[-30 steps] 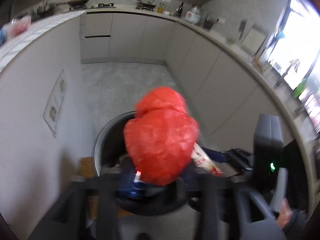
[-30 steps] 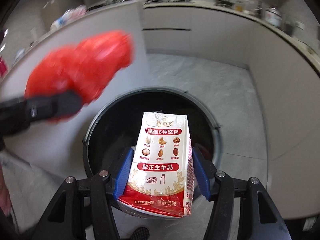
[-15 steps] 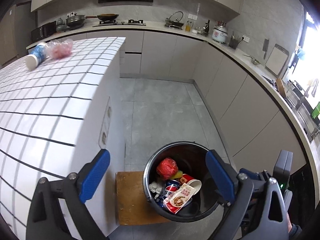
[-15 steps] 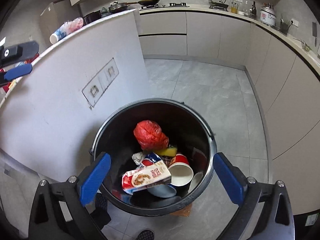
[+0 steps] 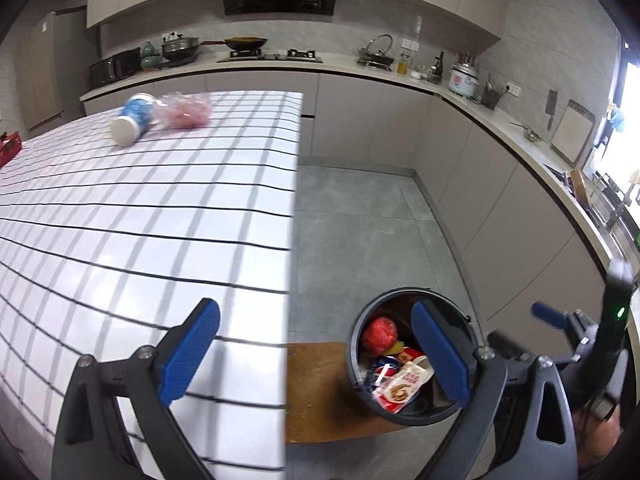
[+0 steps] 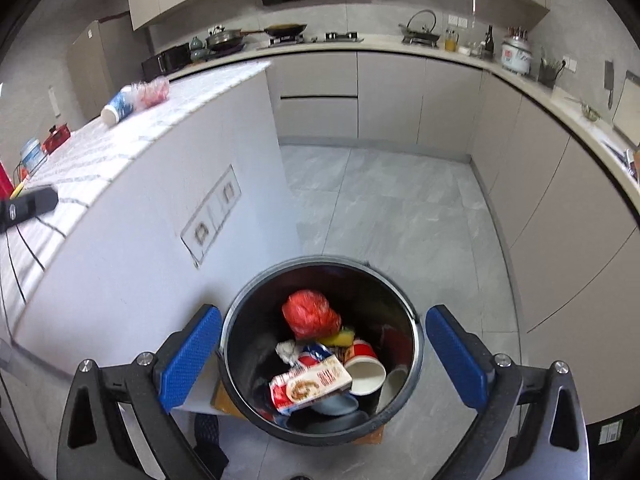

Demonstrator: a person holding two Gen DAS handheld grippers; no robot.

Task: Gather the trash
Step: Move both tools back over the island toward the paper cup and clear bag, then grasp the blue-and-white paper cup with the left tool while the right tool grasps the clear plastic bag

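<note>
tabletop [image 5: 168, 216] with white grid tiles on the left, blue-white cup [image 5: 134, 118] lying on its side at the far end, touching a clear bag of pink stuff [image 5: 188, 110]. left tool [image 5: 316, 354] released, holding nothing, over the tabletop edge. black bin [image 6: 320, 432] on the floor holds red bag [image 6: 310, 314], milk carton [image 6: 312, 380], paper cup [image 6: 362, 366]. right tool [image 6: 322, 354] released, empty, above the bin.

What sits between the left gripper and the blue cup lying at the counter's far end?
In the left wrist view, only bare tiled counter separates the left gripper from the blue cup.
</note>
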